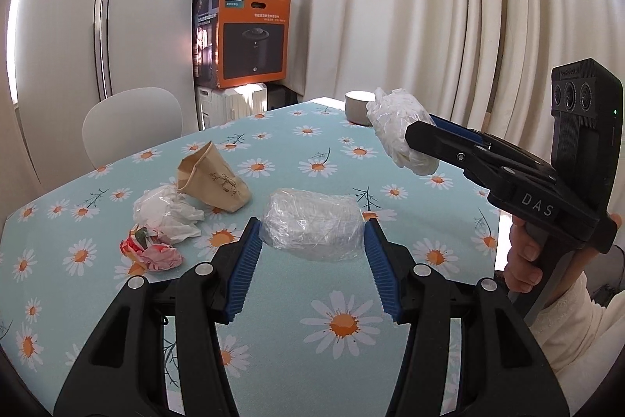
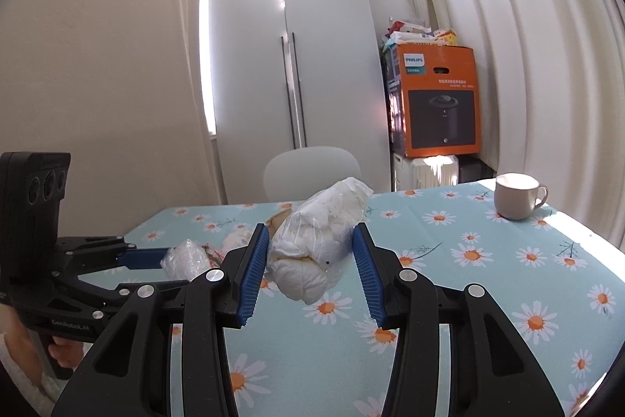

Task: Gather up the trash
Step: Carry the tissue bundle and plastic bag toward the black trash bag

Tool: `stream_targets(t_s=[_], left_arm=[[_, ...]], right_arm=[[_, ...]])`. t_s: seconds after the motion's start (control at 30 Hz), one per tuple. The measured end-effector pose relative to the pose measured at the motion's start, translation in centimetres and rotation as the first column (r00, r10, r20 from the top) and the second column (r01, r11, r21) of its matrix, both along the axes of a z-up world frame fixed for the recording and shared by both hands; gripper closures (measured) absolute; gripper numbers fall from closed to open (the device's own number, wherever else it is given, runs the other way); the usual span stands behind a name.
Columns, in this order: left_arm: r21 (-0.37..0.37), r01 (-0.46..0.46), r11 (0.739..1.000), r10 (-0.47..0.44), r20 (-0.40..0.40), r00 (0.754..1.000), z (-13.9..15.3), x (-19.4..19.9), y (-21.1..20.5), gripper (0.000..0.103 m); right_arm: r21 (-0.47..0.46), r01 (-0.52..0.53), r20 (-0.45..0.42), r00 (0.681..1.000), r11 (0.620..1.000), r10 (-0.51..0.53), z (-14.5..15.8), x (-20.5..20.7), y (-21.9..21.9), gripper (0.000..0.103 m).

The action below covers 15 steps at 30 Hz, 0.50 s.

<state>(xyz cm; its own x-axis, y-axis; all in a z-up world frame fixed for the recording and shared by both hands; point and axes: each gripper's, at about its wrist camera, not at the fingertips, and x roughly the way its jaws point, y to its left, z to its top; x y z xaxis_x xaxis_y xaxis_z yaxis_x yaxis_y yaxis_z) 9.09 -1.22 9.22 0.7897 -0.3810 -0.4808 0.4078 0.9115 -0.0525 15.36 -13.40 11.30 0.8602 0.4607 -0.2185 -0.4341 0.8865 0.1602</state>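
My left gripper (image 1: 311,235) is closed around a clear plastic-wrapped wad (image 1: 311,228), which shows small in the right wrist view (image 2: 186,259), low over the daisy tablecloth (image 1: 343,323). My right gripper (image 2: 311,241) is shut on a bag of white crumpled tissue (image 2: 318,241), held above the table; it appears at the right in the left wrist view (image 1: 402,131). On the cloth lie a squashed brown paper cup (image 1: 213,179), a white tissue wad (image 1: 166,210) and a red-and-white crumpled wrapper (image 1: 150,249).
A white mug (image 2: 515,195) stands at the table's far right corner, also seen in the left wrist view (image 1: 357,107). A white chair (image 1: 131,122) stands behind the table. An orange Philips box (image 1: 250,34) sits on a heater by the curtains.
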Motion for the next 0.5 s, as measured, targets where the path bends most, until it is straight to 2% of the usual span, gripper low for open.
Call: stream_targets(t_s=[0.13,0.3,0.5], left_arm=[[-0.017,0.082,0.996,-0.082,0.013,0.997,0.5,-0.2,-2.4,0.048],[-0.004,0.180,0.984,-0.180,0.017,0.984,0.7,0.0,-6.2,0.048],[-0.002,0.308,0.952,-0.307,0.019,0.951,1.0,-0.2,-10.7,0.048]], right_arm=[[0.017,0.010,-0.010,1.000,1.000,-0.010,0.0,-1.7,-3.0,0.061],[0.029,0.084,-0.014,0.996,0.996,-0.084,0.3,-3.9,-7.5,0.061],[0.050,0.197,-0.046,0.980,0.979,-0.194,-0.3,-6.6,-13.3,0.061]])
